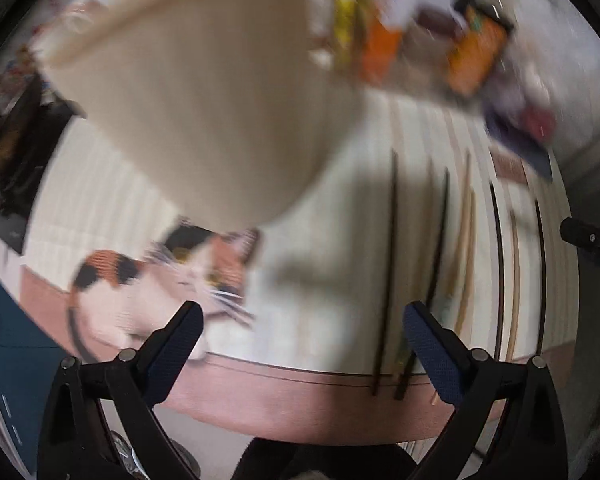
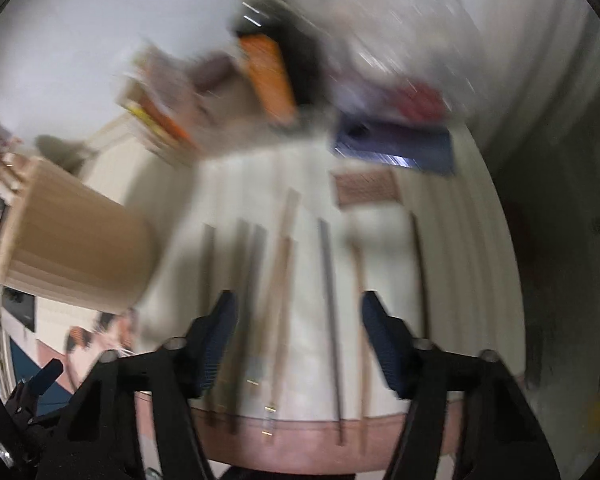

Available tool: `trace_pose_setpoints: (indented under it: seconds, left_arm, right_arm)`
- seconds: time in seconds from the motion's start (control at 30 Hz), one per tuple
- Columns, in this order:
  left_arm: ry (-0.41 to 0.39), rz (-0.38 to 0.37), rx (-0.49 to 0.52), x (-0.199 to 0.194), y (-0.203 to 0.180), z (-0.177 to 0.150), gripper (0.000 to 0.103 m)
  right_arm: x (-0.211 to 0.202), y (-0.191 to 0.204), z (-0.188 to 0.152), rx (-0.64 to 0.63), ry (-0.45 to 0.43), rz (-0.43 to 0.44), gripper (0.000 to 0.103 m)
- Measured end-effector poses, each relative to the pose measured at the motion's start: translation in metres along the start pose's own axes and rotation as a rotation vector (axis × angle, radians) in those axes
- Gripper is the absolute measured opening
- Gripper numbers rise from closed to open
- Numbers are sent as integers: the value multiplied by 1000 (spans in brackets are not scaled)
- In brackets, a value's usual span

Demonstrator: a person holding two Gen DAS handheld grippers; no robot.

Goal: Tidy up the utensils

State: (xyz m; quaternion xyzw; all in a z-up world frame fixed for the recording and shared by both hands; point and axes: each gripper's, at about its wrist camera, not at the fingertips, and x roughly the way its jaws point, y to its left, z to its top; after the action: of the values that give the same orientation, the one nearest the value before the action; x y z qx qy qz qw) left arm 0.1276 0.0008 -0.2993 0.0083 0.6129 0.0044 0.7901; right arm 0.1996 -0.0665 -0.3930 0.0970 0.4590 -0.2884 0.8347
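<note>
A tall beige ribbed cup (image 1: 204,100) fills the upper middle of the blurred left wrist view. It stands on a white mat (image 1: 332,248). My left gripper (image 1: 302,316) hangs over the mat's near edge, open and holding nothing. Right of it lie dark chopsticks (image 1: 390,264) and a pale wooden pair (image 1: 466,240). In the right wrist view several chopsticks (image 2: 278,280) lie side by side on the mat. My right gripper (image 2: 298,304) is above them, open, its pads clear of them. The cup (image 2: 68,248) is at the left.
Orange packets (image 1: 476,56) and a dark blue flat item (image 2: 392,144) crowd the table's back by the wall. A small brown rectangle (image 2: 366,190) lies beyond the chopsticks. A calico cat picture (image 1: 160,280) is printed near the mat's front. The pinkish-brown table edge (image 1: 300,404) runs below.
</note>
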Motion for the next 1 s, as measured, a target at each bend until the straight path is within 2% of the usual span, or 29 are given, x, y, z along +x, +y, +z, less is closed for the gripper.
trace_pose_setpoints:
  seconds: [0.07,0.13,0.2,0.33,0.4,0.77,0.87,1.0]
  left_arm:
    - [40,-15,32,19,-14,1,90]
    - [71,-14,60,34,-23,7,75]
    - [88,-4,84,48,-30,12,71]
    - [119,7,122,67,-45,21,54]
    - [128,14,137,73,-50,24,53]
    - [141,38,176,86,-70,35,50]
    - [141,29,178,91,-80,45,42]
    - [141,2,180,90,-88,49,17]
  right_arm:
    - [14,-15,-4,22,35,-10,46]
    - [29,-31,-8,46,76,-17,39]
    - [43,-44,-12,74,107,-25,32]
    - [68,-63,-17,98,154,-42,24]
    - [77,-68,-18,95,172,-49,21]
    - [99,-68,-14,55,226,-46,20]
    - [102,-66,-10,43,228,-46,20]
    - [104,-62,-7,13,229,-65,20]
